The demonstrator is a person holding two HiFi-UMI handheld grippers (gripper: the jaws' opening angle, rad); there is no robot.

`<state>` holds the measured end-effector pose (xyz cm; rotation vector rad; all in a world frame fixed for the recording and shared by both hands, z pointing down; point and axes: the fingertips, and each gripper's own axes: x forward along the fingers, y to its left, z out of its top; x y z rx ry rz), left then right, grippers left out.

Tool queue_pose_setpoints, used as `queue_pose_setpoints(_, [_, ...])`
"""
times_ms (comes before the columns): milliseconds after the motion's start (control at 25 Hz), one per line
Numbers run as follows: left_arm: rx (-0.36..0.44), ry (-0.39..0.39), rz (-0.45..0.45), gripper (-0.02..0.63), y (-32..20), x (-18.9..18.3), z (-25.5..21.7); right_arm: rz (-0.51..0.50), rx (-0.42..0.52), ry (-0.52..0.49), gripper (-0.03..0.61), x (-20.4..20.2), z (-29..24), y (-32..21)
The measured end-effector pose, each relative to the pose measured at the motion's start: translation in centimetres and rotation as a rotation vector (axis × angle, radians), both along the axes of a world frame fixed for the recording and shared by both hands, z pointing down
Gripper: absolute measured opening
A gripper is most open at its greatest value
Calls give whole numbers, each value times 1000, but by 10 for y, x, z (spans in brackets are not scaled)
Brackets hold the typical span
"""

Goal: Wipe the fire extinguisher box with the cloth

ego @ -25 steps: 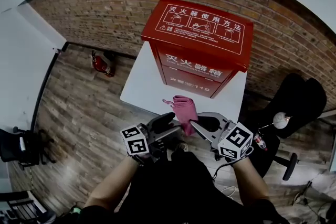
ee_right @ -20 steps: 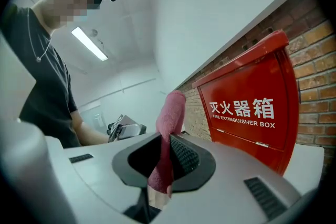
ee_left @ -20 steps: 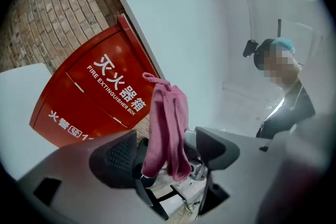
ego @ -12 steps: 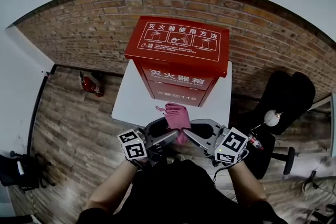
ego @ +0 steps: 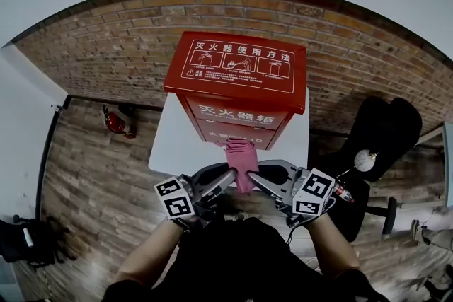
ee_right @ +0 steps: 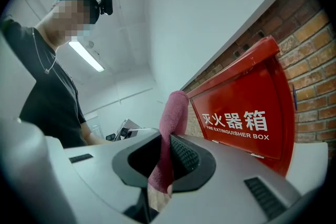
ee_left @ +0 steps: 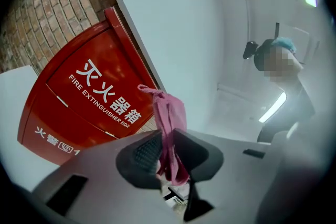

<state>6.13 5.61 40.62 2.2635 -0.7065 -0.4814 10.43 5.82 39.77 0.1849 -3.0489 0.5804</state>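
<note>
Cloth (ego: 241,160): pink, soft knit, bunched into a narrow strip, at 6 o'clock of the box (ego: 237,92) (red metal, slanted lid) on the white counter (ego: 166,148).
Left gripper (ego: 226,179): roughly level, at the cloth's 8 o'clock. Its ribbed fingers (ee_left: 143,152) have just closed in and now pinch the cloth.
Right gripper (ego: 259,177): at the cloth's 4 o'clock, level, also pinching the cloth.

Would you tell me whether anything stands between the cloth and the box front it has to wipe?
Nothing visible does. The cloth, held by the right gripper and the left gripper, whose fingers just closed on it, is right before the box front.
</note>
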Motion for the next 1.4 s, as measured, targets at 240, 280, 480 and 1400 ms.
queue_pose_setpoints(240, [-1, -30, 14, 66, -9, -5, -6, 11, -37, 11, 58, -8, 2, -19])
queue_pose_setpoints(280, [-5, -35, 13, 63, -10, -6, -7, 20, -41, 20, 58, -9, 4, -22])
queue_pose_setpoints(480, [-69, -36, -40, 52, -18, -16, -2, 96, -35, 94, 71, -17, 17, -37])
queue_pose_setpoints(1400, [-433, 533, -259, 43, -40, -57, 5, 377, 1243, 750, 265, -49, 30, -4])
